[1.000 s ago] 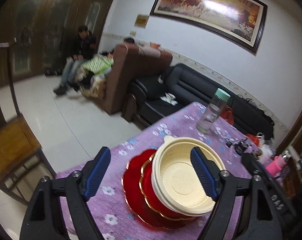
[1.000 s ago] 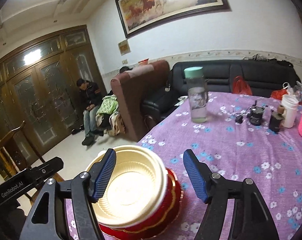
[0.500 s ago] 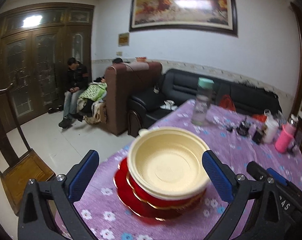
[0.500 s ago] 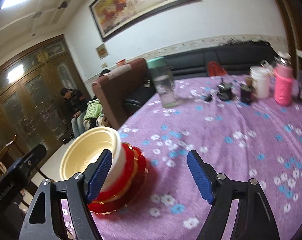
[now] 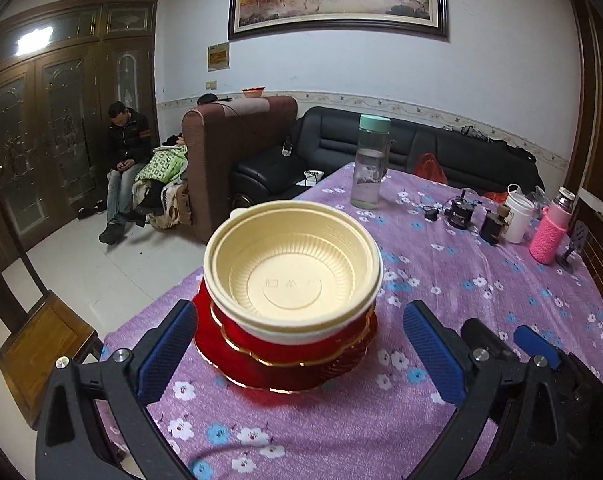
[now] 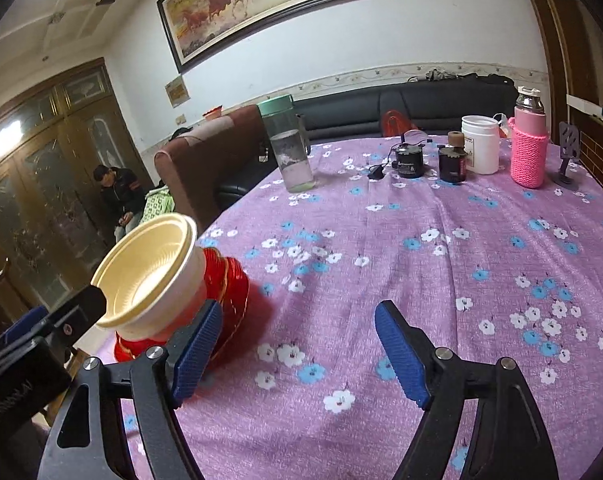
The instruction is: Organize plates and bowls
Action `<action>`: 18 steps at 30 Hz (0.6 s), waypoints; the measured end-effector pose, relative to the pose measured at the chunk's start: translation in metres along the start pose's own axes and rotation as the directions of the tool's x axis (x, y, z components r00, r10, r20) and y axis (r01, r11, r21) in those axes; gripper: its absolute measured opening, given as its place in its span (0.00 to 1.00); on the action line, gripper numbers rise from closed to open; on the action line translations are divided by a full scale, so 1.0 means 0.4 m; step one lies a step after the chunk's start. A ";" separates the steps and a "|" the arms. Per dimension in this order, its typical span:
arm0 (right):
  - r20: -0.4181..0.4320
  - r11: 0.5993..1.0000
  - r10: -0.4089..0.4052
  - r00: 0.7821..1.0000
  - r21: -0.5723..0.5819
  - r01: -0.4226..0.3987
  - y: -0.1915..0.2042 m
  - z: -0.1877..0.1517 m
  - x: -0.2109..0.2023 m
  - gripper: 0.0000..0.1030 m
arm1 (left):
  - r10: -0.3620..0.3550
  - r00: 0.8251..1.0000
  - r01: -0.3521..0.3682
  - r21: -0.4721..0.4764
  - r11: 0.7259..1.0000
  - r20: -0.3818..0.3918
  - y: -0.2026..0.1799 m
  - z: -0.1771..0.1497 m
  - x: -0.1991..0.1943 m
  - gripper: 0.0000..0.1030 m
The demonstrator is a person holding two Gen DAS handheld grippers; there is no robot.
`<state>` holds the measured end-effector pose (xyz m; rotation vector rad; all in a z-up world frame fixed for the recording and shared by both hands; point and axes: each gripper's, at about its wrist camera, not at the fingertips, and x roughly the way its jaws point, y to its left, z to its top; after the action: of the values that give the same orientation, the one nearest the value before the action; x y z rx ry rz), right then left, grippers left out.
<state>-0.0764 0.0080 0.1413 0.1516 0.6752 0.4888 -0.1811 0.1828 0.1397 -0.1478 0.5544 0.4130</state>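
Cream plastic bowls (image 5: 293,276) sit nested on a stack of red gold-rimmed plates (image 5: 285,360) near the left edge of a table with a purple flowered cloth (image 5: 481,292). My left gripper (image 5: 299,354) is open and empty, just in front of the stack, jaws on either side of it. In the right wrist view the bowls (image 6: 153,276) and plates (image 6: 225,280) are at the left. My right gripper (image 6: 299,352) is open and empty over bare cloth to the right of the stack. It also shows in the left wrist view (image 5: 537,352).
A clear water bottle with a green cap (image 5: 370,164) (image 6: 288,148) stands at the back. Small dark jars (image 6: 409,162), a white tub (image 6: 480,144) and a pink-sleeved flask (image 6: 528,148) stand at the far right. A wooden chair (image 5: 33,344) is left of the table.
Both grippers have pulled back from the bowl-and-plate stack. The right gripper has swung right, so the stack is now at its left. The stack has stayed put.
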 end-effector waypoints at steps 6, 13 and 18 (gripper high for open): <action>-0.012 1.000 -0.011 1.000 -0.017 0.011 0.012 -0.019 -0.004 0.81 | -0.007 1.000 0.007 0.009 1.000 -0.013 -0.003 -0.014 -0.008 1.00; -0.045 0.999 -0.025 0.999 -0.048 0.023 0.031 -0.045 0.004 0.82 | -0.013 0.999 0.013 0.007 1.000 -0.033 0.005 -0.022 -0.010 1.00; -0.059 0.997 -0.029 0.998 -0.076 0.024 0.053 -0.063 0.009 0.83 | -0.017 0.999 0.018 0.008 1.000 -0.043 0.005 -0.039 -0.008 1.00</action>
<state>-0.0984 0.0278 0.1260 0.0573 0.7161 0.4942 -0.1919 0.1798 0.1283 -0.1535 0.5971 0.3912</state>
